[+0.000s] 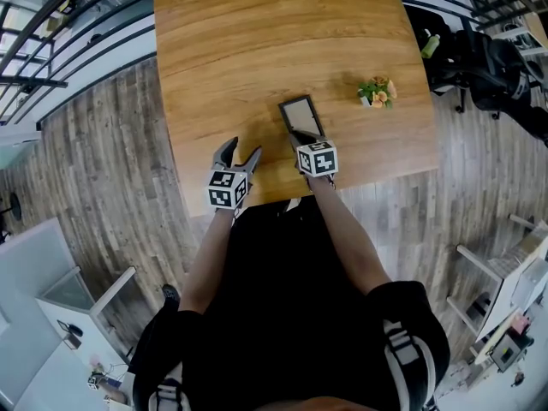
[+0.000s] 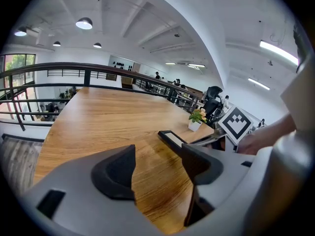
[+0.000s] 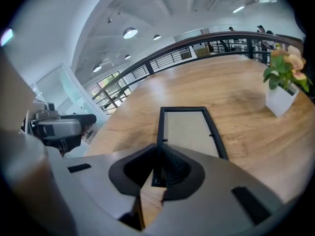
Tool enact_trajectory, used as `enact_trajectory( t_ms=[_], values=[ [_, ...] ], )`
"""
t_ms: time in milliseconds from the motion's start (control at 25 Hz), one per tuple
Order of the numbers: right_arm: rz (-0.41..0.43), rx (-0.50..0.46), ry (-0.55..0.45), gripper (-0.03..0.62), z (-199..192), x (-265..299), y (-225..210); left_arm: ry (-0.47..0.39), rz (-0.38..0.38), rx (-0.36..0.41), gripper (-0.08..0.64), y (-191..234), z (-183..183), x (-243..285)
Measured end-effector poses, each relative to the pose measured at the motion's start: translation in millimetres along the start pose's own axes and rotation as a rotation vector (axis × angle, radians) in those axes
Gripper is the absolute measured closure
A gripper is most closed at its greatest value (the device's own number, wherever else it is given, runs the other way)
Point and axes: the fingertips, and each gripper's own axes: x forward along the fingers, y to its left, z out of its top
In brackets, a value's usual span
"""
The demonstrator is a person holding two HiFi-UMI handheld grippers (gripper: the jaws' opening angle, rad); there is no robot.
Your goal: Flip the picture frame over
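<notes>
Black rectangular picture frame [image 1: 301, 115] w/ pale panel is pinched at its near left corner by right gripper [image 1: 301, 138], jaws clenched on the rim. Frame sits on light wooden table [image 1: 257, 41], close to the front edge, long side running away from the tool. Left gripper [image 1: 241, 151] hovers just to the left, jaws apart, nothing btwn them. Wide bare top beyond & left of frame. Small flowering plant in white pot [image 1: 377, 91] stands to the right, apart from frame.

A small potted plant [image 1: 377, 92] (white pot) stands on the wooden table [image 1: 257, 50].
</notes>
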Motion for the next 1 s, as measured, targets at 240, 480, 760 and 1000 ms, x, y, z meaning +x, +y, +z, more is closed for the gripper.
enact_trajectory(
  t_ms=[240, 480, 760, 1000],
  values=[
    [0.070, 0.045, -0.024, 0.545, 3.0, -7.6, 2.5, -0.007, -0.002, -0.019, 0.242, -1.0, 3.0, 3.3],
    [0.142, 0.130, -0.077, 0.546, 13.0, -18.0, 8.4, -0.017, -0.004, -0.030, 0.242, -1.3, 7.6, 4.5],
    [0.223, 0.100, -0.112, 0.545, 23.5, -30.2, 22.4, -0.027, 0.003, -0.043, 0.242, 3.3, 10.8, 5.2],
    [0.451, 0.154, -0.184, 0.545, 42.9, -49.8, 47.6, -0.052, 0.006, -0.075, 0.241, 8.1, 18.3, 4.3]
  ],
)
